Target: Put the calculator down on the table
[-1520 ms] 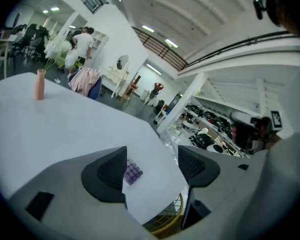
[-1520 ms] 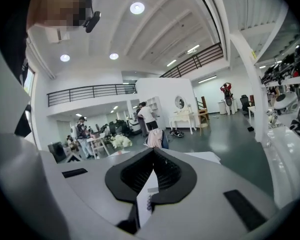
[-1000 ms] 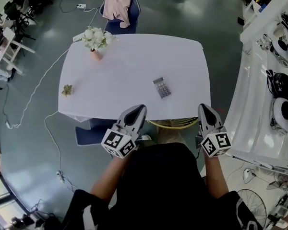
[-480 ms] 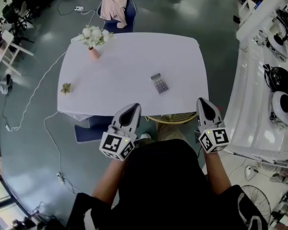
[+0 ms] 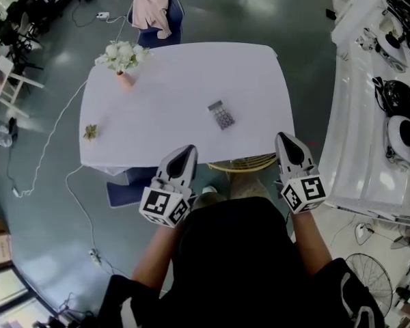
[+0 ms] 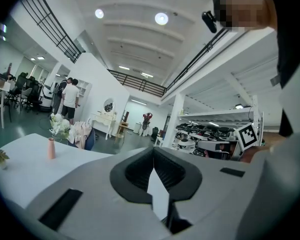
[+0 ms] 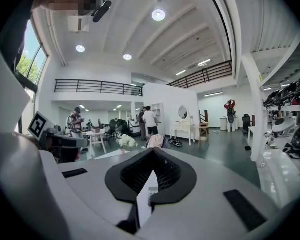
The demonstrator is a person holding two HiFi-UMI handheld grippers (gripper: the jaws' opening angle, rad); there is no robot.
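Note:
A small grey calculator (image 5: 221, 115) lies flat on the white table (image 5: 171, 87), right of centre and toward the near edge. Both grippers hang in front of the person's body, short of the table's near edge, and neither touches the calculator. My left gripper (image 5: 184, 154) is shut with nothing between its jaws; in its own view the left gripper (image 6: 153, 153) shows the jaws meeting at the tip. My right gripper (image 5: 288, 142) is also shut and empty, and the right gripper (image 7: 152, 155) points over the table.
A pink vase of white flowers (image 5: 123, 59) stands at the table's far left, with a small dried sprig (image 5: 90, 132) at its left edge. A chair with a pink garment (image 5: 154, 9) sits behind. A wicker seat (image 5: 242, 162) is under the near edge. White shelving with helmets (image 5: 376, 108) runs along the right.
The head view has drifted, so the table and calculator sit slightly higher and further left in frame. Both grippers stay shut in about the same place. The calculator has not moved on the table.

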